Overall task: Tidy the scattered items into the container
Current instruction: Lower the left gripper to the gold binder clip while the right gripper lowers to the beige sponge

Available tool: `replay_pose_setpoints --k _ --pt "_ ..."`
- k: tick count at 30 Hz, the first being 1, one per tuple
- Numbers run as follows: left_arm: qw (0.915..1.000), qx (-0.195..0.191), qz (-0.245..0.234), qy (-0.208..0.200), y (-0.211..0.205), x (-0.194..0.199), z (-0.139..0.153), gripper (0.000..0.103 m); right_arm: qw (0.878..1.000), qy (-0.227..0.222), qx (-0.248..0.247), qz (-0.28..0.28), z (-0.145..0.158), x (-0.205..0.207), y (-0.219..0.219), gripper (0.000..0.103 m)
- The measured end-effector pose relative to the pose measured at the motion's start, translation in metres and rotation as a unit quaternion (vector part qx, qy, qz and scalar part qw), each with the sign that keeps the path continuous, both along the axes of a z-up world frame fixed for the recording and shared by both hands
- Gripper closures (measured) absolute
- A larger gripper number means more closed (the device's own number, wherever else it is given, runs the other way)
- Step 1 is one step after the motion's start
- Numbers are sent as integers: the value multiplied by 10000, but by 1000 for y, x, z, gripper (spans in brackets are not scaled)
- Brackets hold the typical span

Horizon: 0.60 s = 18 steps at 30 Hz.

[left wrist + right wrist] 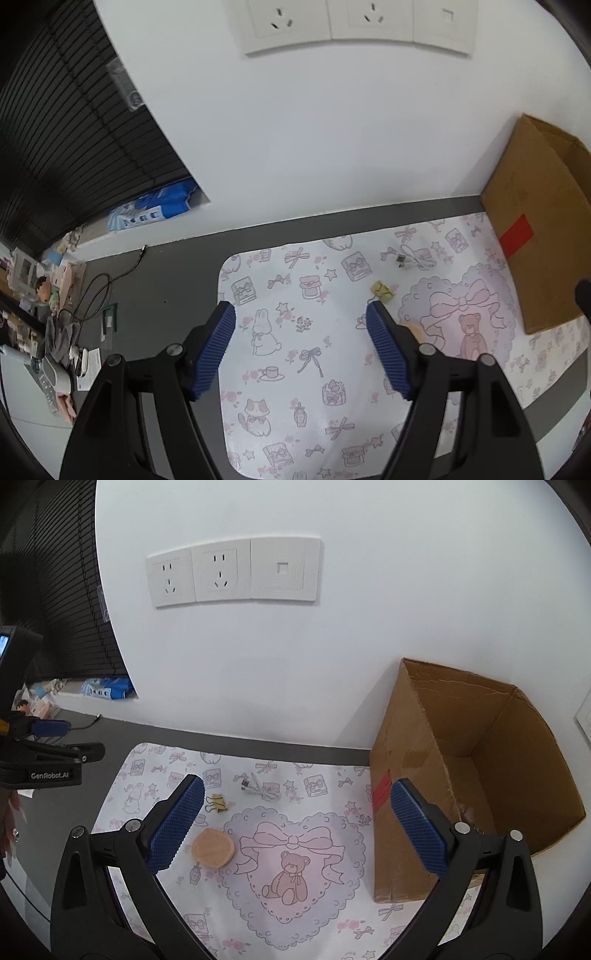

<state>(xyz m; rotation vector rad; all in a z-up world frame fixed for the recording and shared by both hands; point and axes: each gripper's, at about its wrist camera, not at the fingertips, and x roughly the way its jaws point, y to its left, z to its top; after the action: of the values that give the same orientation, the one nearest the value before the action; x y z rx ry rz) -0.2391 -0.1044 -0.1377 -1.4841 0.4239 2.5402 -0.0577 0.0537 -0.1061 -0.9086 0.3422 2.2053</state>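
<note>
A round peach-coloured disc, a gold binder clip and a small white cable lie on the patterned mat. An open cardboard box stands at the mat's right; a small item lies inside it. My right gripper is open and empty above the mat, between disc and box. My left gripper is open and empty over the mat's left part. In the left wrist view the clip and cable lie ahead right, the disc is mostly hidden behind the right finger, and the box stands far right.
A white wall with sockets rises right behind the mat. The dark table extends left with cables and clutter at its left edge. The left gripper's body shows at the far left of the right wrist view.
</note>
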Motion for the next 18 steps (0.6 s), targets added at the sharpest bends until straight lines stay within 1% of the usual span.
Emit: replay_pose_setpoints --k 4,8,12,16,18 --pt "9997 30 -163 -159 10 -10 -29 31 9999 -14 -104 58 -17 -2 0 1" --pt "9988 121 -299 -363 18 -23 -61 31 9996 -97 -204 190 -44 -9 -3 1" --pt "9984 149 -447 -316 26 -35 -95 31 9984 -281 -320 360 -79 -20 -8 1" --pt "9972 175 -605 -394 34 -45 -127 31 9963 -410 -451 613 -117 -31 -14 1" --pt "9957 234 -763 -461 37 -47 -140 31 9948 -501 -447 772 -134 -37 -20 1"
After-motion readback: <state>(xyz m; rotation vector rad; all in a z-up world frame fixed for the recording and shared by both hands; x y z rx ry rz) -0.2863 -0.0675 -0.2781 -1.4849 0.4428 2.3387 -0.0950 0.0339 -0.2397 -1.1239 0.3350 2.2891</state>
